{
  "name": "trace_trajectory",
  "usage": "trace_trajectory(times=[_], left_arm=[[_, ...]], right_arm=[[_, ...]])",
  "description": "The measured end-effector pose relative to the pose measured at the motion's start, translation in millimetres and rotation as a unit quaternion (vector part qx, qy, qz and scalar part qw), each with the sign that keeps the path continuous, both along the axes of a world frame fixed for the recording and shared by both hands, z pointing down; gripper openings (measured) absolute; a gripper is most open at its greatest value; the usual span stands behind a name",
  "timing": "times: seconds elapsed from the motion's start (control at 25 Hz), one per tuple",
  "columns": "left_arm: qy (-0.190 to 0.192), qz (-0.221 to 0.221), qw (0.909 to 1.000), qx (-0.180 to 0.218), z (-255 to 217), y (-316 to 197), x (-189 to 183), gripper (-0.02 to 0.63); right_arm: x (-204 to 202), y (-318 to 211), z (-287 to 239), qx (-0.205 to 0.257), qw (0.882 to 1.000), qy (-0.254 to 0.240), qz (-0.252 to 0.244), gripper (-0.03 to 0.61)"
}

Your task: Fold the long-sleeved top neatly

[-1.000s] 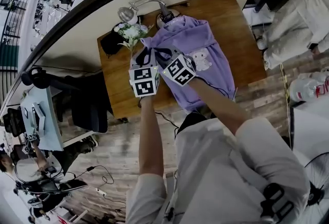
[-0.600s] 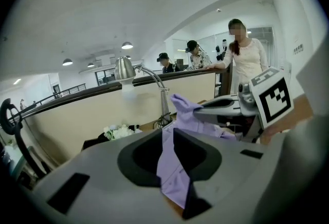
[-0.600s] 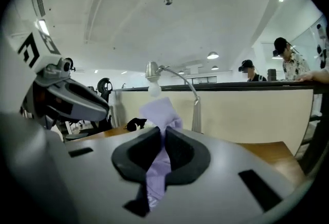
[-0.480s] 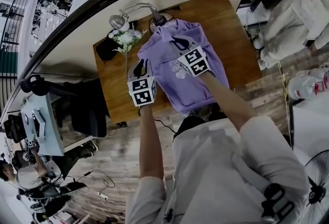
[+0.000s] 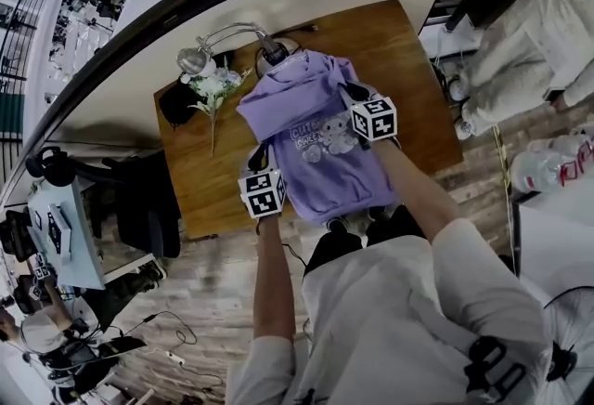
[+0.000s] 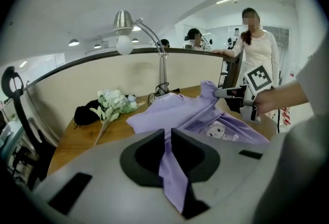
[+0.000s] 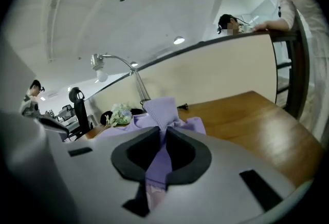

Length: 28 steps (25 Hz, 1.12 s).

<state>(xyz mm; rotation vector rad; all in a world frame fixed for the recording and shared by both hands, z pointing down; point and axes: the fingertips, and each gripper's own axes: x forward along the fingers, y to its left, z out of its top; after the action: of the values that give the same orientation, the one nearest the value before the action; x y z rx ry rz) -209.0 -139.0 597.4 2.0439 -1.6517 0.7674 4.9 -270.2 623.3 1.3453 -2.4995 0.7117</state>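
Note:
The purple long-sleeved top (image 5: 316, 148) lies on the wooden table (image 5: 418, 69), its cartoon print facing up. At the top's left edge my left gripper (image 5: 259, 160) is shut on a strip of purple cloth (image 6: 172, 176); its jaws have just been closing on that cloth. My right gripper (image 5: 353, 97) is at the top's right side, shut on a bunched fold of the cloth (image 7: 157, 159) held a little above the table. In the left gripper view the right gripper (image 6: 226, 93) pinches a raised peak of the top (image 6: 169, 110).
A desk lamp (image 5: 200, 55) stands at the table's far left, with white flowers (image 5: 212, 85) and a black object (image 5: 173, 104) beside it. A partition wall runs behind the table. A person (image 5: 520, 32) stands to the right, past the table's edge.
The two grippers, close together over the middle of the top a second ago, have moved apart. The left sank toward the near left edge, the right swung right, and the top now shows its print.

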Motion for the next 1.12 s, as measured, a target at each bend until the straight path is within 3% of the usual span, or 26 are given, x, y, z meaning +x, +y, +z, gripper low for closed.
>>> trace_trajectory(times=[0.24, 0.32, 0.4, 0.48, 0.56, 0.64, 0.8, 0.92, 1.12], left_arm=[[0.015, -0.014, 0.9986, -0.048, 50.4, 25.8, 21.1, 0.054], [0.025, -0.02, 0.9977, -0.06, 65.2, 37.0, 30.5, 0.054], [0.028, -0.032, 0.9967, -0.069, 75.4, 47.6, 33.6, 0.054], [0.029, -0.042, 0.9958, -0.076, 83.1, 58.0, 37.0, 0.054], [0.031, -0.049, 0.9947, -0.085, 91.4, 66.9, 44.5, 0.054], [0.034, -0.062, 0.9928, -0.097, 100.1, 77.9, 49.9, 0.054], [0.038, -0.088, 0.9895, -0.108, 112.4, 100.9, 47.7, 0.054], [0.046, -0.101, 0.9907, -0.079, 106.1, 108.8, 38.4, 0.054], [0.057, -0.097, 0.9918, -0.062, 104.1, 138.9, 25.8, 0.055]], right_arm=[[53.9, 3.5, 56.4, -0.132, 0.988, -0.066, 0.051, 0.173], [72.5, 10.6, 50.2, -0.115, 0.991, -0.048, 0.055, 0.15], [74.2, 12.8, 33.5, -0.063, 0.997, -0.015, 0.034, 0.09], [54.8, 11.8, 20.1, -0.013, 1.0, 0.017, -0.023, 0.062], [30.6, 6.8, 20.2, 0.007, 0.995, 0.048, -0.083, 0.015], [19.4, -0.9, 36.2, -0.012, 0.991, 0.078, -0.111, 0.008], [31.2, -10.6, 71.6, -0.06, 0.986, 0.11, -0.108, 0.006], [42.0, -0.2, 58.8, -0.038, 0.988, 0.09, -0.118, 0.008], [76.1, 72.2, 42.5, -0.026, 0.988, 0.071, -0.135, 0.019]])
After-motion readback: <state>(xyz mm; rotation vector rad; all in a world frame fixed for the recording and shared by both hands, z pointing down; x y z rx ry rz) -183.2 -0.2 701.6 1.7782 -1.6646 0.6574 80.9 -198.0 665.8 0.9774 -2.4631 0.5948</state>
